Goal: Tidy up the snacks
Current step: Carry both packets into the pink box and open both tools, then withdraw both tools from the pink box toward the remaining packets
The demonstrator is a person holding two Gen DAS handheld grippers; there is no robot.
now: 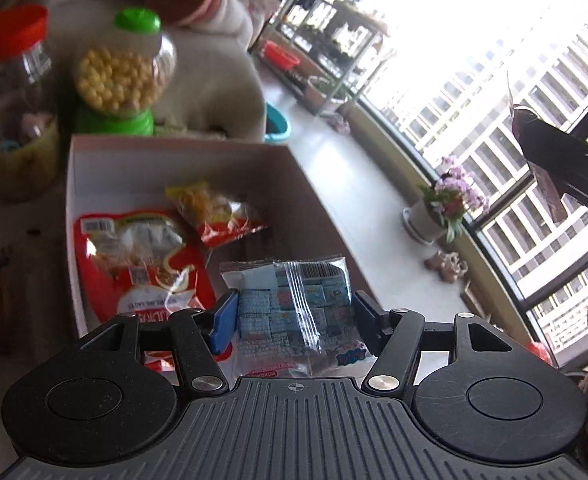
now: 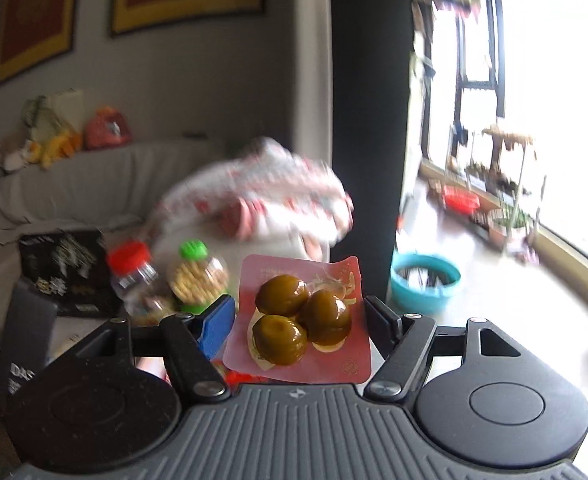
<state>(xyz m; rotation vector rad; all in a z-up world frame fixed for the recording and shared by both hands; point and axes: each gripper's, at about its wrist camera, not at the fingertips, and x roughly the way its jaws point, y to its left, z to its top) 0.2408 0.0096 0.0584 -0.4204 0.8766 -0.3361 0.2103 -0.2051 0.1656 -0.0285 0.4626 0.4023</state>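
Note:
My left gripper is shut on a clear bag of blue-wrapped candies and holds it over the near end of a white cardboard box. In the box lie a red snack pouch and a small yellow and red chip bag. My right gripper is shut on a pink pouch with three brown-green glazed balls, held up in the air. It also shows from the left wrist view at the right edge, high against the window.
Behind the box stand a green-capped jar of yellow balls and a red-lidded clear jar. A teal bowl, a potted flower and a plant shelf line the white sill. A grey sofa is behind.

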